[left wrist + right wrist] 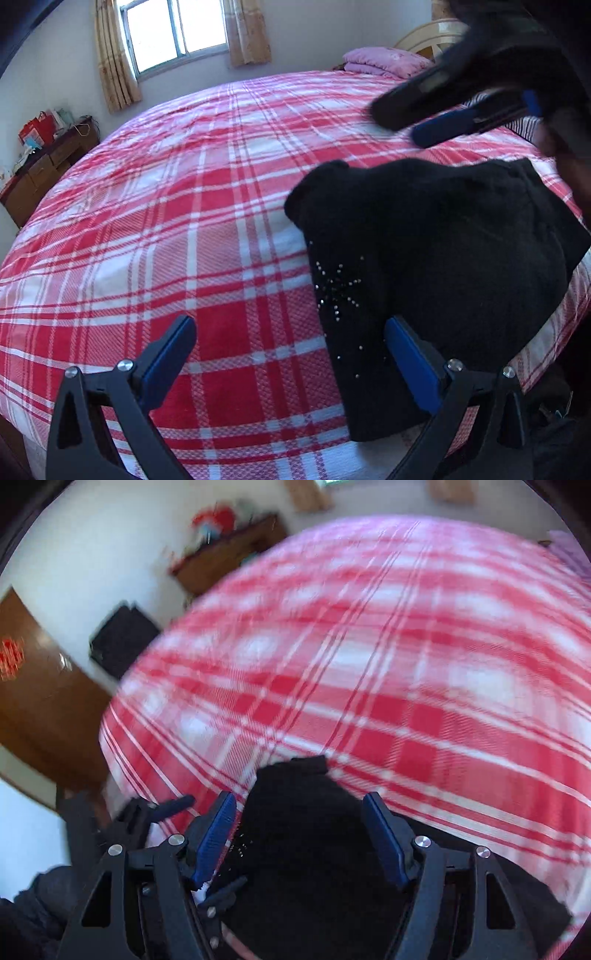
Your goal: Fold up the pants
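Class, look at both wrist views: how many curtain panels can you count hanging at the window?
2. One curtain panel hangs at the window's left side, the other curtain panel at its right. The blurred right wrist view shows only their lower ends.

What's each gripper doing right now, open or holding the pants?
Left gripper: open, holding nothing, beside the black pants on the plaid bed.
Right gripper: open, above the pants, gripping nothing.

Pants [436, 251] lie on the bed [184, 221] at lower right of the frame; pillow [384, 61] upper right, dresser [44, 166] perhaps beside the bed, left
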Action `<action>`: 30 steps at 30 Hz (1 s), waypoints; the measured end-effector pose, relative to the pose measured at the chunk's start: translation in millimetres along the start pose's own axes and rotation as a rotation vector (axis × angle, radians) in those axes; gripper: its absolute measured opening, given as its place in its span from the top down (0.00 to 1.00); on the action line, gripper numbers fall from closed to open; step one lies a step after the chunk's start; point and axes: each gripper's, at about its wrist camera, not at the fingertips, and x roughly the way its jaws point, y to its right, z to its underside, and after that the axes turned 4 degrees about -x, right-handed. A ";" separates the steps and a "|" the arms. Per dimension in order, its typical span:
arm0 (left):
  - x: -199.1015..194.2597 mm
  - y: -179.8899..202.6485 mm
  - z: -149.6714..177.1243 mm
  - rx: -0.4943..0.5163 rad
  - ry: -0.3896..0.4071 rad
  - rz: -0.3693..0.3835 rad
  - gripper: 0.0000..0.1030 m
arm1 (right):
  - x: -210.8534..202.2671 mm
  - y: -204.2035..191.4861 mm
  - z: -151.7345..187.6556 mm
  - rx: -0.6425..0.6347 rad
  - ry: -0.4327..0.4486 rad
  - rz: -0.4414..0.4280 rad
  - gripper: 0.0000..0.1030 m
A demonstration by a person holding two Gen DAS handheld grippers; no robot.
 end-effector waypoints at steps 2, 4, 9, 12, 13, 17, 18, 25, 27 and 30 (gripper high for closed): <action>0.5 0.8 1.6 0.000 0.011 0.002 0.00 | 26.7 -3.7 -1.6 -0.034 -0.053 0.068 0.51; 1.9 1.3 3.1 0.000 0.011 0.006 0.00 | 46.8 -1.0 -1.9 -0.046 -0.079 0.179 0.51; 0.1 1.1 3.7 -0.005 0.018 0.013 0.00 | 41.5 2.2 1.4 -0.020 -0.048 0.143 0.51; -6.1 -0.7 0.9 -0.009 0.038 0.024 0.00 | 9.1 13.5 9.8 0.017 0.021 0.083 0.51; -7.3 -1.2 -0.9 -0.006 0.042 0.029 0.00 | -6.9 18.5 15.3 0.038 0.055 0.082 0.51; -7.8 -3.6 -12.1 -0.023 0.052 0.056 0.00 | -68.9 36.0 46.4 0.066 0.164 0.125 0.50; -6.9 -3.8 -15.6 -0.030 0.053 0.059 0.00 | -82.6 41.3 55.9 0.077 0.177 0.154 0.50; -0.7 -0.8 -30.2 -0.060 0.072 0.095 0.00 | -131.8 88.4 127.6 0.237 0.199 0.257 0.50; 4.9 -2.4 -31.3 -0.075 0.065 0.115 0.00 | -126.6 96.9 141.1 0.261 0.169 0.253 0.50; 13.0 -5.7 -31.3 -0.111 0.045 0.140 0.00 | -114.9 109.8 154.8 0.295 0.150 0.248 0.50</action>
